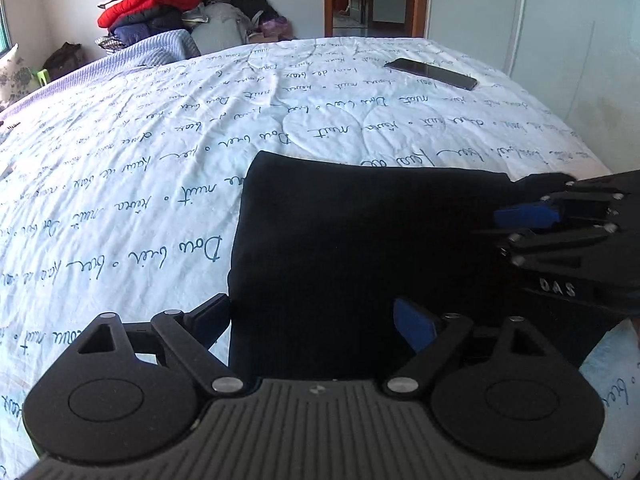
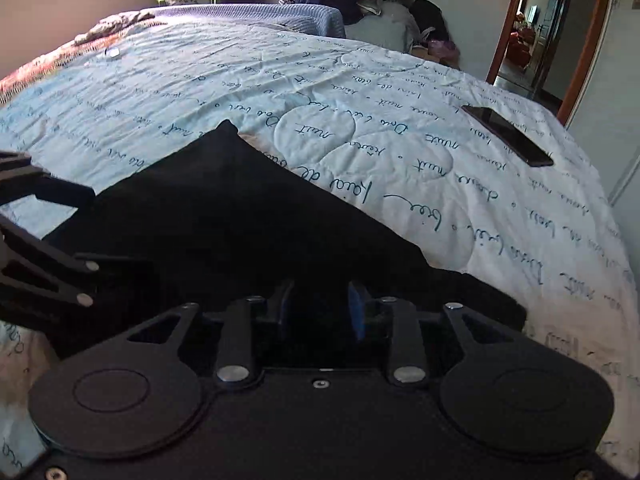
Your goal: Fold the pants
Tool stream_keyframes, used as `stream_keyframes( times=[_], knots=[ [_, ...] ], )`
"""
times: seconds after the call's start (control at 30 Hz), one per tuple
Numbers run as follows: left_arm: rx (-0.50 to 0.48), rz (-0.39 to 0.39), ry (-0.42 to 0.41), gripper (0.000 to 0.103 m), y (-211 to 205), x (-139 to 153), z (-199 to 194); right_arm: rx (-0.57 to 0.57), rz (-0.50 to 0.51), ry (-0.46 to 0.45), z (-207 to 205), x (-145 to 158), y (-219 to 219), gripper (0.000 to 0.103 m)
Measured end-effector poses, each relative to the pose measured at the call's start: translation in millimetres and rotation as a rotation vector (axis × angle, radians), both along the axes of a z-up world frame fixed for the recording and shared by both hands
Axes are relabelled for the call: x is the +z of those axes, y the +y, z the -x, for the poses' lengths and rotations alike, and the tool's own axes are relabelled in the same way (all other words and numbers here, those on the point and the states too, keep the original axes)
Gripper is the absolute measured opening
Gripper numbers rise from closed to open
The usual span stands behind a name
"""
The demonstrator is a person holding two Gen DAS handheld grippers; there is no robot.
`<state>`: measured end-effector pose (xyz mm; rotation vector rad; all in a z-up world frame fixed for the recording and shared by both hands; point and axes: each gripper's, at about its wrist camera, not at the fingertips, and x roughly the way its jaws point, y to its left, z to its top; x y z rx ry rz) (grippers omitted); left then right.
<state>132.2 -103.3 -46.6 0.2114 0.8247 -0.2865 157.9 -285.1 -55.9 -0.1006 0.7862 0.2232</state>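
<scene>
Folded black fabric pants (image 1: 360, 248) at frame centre on white script-printed quilt (image 1: 140, 168); left gripper (image 1: 312, 324) fingers spread wide, empty; right gripper (image 2: 322, 310) fingers partly apart, grip on cloth unclear.

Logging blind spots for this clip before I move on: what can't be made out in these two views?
- Black pants: near edge hidden beneath both gripper bodies, in both views; number of folds unreadable, dark fabric shows no seams.
- Right hand-held gripper: blue pads apart, but whether they touch the cloth is lost in shadow.
- Left hand-held gripper: open; left finger's tip sits at the pants' edge, contact unclear.
- Phone: screen dark.
- Quilt script: too small to read farther back.
</scene>
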Motion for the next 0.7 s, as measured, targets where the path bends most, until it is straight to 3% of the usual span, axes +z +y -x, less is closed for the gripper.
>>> stream_keyframes(
  times=[0.17, 0.3, 0.37, 0.6, 0.63, 0.7],
  knots=[
    [0.008, -0.053, -0.025, 0.096, -7.5, 2.0, 4.8, -0.031, -0.01, -0.063, 8.0, 13.7, 5.4, 0.037],
    [0.014, -0.079, -0.041, 0.097, -11.7, 2.0, 6.2, -0.066, -0.005, -0.119, 44.4, 27.3, -0.5, 0.041],
    [0.018, -0.085, -0.046, 0.097, -13.7, 1.5, 6.4, -0.078, -0.007, -0.125, 63.3, 29.4, -5.8, 0.048],
    [0.056, -0.093, -0.062, 0.102, -18.3, -2.8, 6.8, -0.118, 0.055, -0.108, 77.4, 0.3, -6.0, 0.058],
    [0.061, -0.092, -0.06, 0.102, -18.8, -3.8, 6.1, -0.133, 0.074, -0.119, 76.3, -1.2, -4.9, 0.064],
    [0.067, -0.092, -0.056, 0.102, -18.7, -3.4, 6.3, -0.165, 0.072, -0.124, 78.2, 4.0, -4.9, 0.067]
  ],
)
